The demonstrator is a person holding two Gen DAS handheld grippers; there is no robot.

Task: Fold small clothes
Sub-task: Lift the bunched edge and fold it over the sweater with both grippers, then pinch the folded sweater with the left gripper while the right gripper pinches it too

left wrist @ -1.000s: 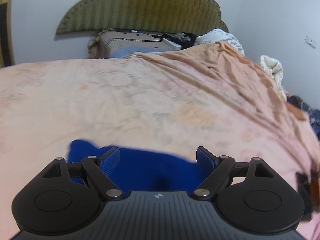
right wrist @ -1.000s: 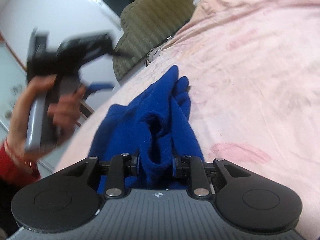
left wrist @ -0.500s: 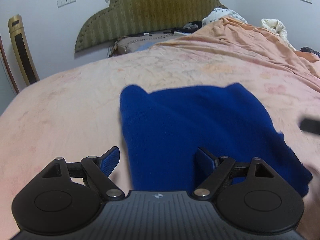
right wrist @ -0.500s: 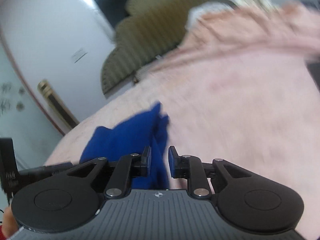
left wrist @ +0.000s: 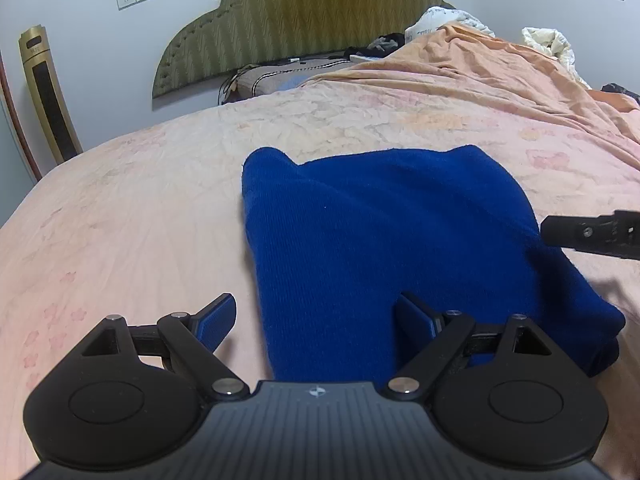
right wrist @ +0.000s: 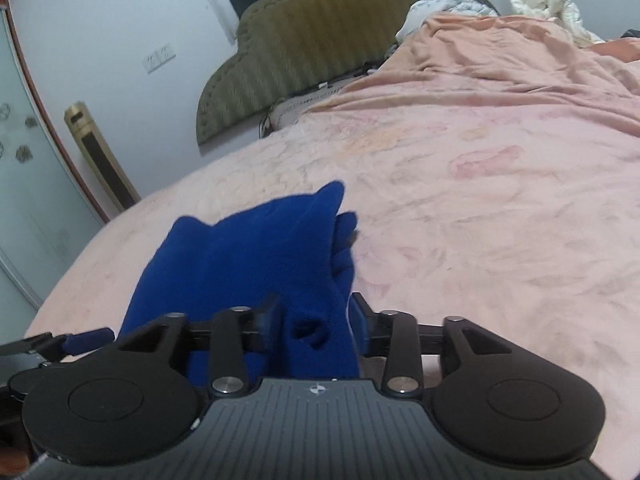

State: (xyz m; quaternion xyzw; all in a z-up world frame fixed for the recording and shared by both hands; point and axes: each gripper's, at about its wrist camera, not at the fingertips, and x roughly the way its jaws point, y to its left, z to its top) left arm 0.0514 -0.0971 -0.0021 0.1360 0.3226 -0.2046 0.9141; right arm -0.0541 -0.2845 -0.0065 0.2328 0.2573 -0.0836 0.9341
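Note:
A small dark blue knit garment [left wrist: 384, 240] lies folded on the pink bedspread [left wrist: 120, 216]. My left gripper [left wrist: 316, 316] is open and empty, hovering over the garment's near left edge. My right gripper [right wrist: 316, 316] has its fingers partly apart around the garment's near right edge [right wrist: 316, 320], with blue cloth bunched between them. The garment also shows in the right wrist view [right wrist: 248, 256]. The right gripper's fingertip [left wrist: 592, 234] enters the left wrist view at the right edge. The left gripper's blue finger pad [right wrist: 86, 338] shows at the lower left of the right wrist view.
An olive padded headboard [left wrist: 296, 20] stands against the far wall. Pillows and crumpled bedding [left wrist: 448, 24] lie at the head of the bed, with a rumpled orange cover [left wrist: 500, 76] on the right. A gold tower fan [left wrist: 48, 96] stands at the left beside the bed.
The left gripper pulled back and up, open throughout, bringing the whole folded garment into view. The right gripper lowered the cloth onto the bed and its fingers have opened wider.

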